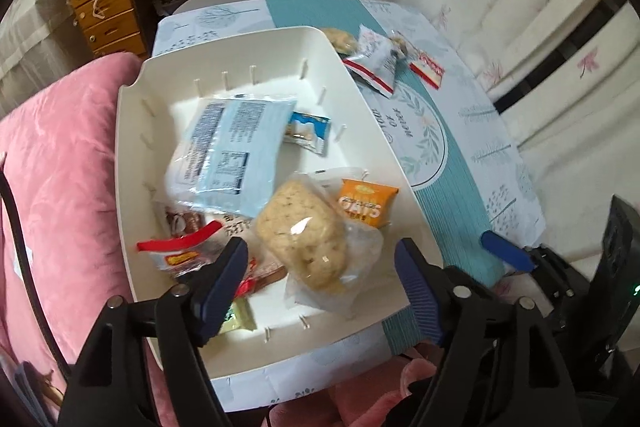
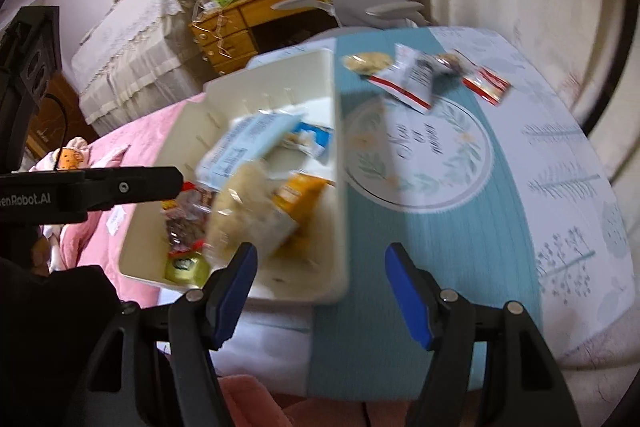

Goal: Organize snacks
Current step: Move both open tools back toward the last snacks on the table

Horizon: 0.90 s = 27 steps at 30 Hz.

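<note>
1. Presently, a white bin [image 1: 132, 163] is sitting on the left part of the desk [image 1: 460, 187], which is wearing a teal and white leaf-print cloth; a pink blanket [image 1: 64, 155] is lying just beside the bin's left wall.
2. Inside the bin, a large pale blue packet [image 1: 228, 147] is lying across the middle, with a small blue and white sachet [image 1: 308, 131] just beside its right edge.
3. A clear-wrapped rice cake [image 1: 304, 231] is resting near the bin's front, touching an orange oats bar [image 1: 366, 205] on its right.
4. A red-topped packet [image 1: 176, 251] and a green sachet [image 1: 240, 317] are lying at the bin's front left.
5. Outside the bin, at the far side of the desk, a white and red packet [image 1: 376, 63], a red and white sachet [image 1: 428, 69] and a round cracker pack [image 1: 340, 39] are lying close together.
6. The left tool [image 1: 320, 267] is hanging over the bin's front with its jaws wide, gripping nothing.
7. The right tool [image 2: 320, 271] is hovering over the bin's front right corner, jaws likewise wide and empty; its view is blurred.
</note>
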### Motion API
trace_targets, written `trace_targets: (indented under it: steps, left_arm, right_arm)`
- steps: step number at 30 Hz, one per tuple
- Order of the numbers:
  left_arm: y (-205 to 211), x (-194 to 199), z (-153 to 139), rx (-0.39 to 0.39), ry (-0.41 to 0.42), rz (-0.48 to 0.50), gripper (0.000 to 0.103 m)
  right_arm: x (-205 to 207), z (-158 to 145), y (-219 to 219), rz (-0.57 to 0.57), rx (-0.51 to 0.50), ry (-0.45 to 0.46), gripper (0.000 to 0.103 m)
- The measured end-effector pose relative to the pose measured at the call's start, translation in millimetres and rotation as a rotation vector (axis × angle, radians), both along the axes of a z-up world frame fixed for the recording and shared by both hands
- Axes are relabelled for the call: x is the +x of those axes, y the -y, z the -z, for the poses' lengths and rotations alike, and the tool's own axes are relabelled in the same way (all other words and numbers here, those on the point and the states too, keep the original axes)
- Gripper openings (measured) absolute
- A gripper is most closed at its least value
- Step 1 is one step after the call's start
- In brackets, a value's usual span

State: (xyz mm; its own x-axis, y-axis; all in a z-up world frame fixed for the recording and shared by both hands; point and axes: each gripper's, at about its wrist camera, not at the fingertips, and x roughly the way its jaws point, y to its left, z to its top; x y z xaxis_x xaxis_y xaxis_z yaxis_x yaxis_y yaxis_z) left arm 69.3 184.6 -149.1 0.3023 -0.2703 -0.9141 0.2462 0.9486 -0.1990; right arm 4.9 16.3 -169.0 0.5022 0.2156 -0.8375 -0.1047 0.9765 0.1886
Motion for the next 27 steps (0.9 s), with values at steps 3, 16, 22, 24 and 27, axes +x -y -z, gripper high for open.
trace_targets:
  steps: [3,16,22,24,27]
  left_arm:
    - [18,4,3,0.027,-0.005,0.040,0.077]
    - [97,56,1,0.095,-0.007,0.100,0.079]
    - [131,97,-2,0.113,-0.002,0.052,0.079]
    - [141,111,0,0.120,0.000,0.033,0.081]
    - [158,137,5,0.155,-0.001,-0.006,0.081]
  right_arm:
    - [4,1,18,0.022,-0.009,-0.030,0.067]
    - [64,-6,103,0.134,0.098,-0.092,0.067]
    - [110,-8,145,0.190,0.190,-0.133,0.067]
    - [128,-6,159,0.197,0.211,-0.146,0.067]
    - [155,-3,176,0.199,0.248,-0.174,0.067]
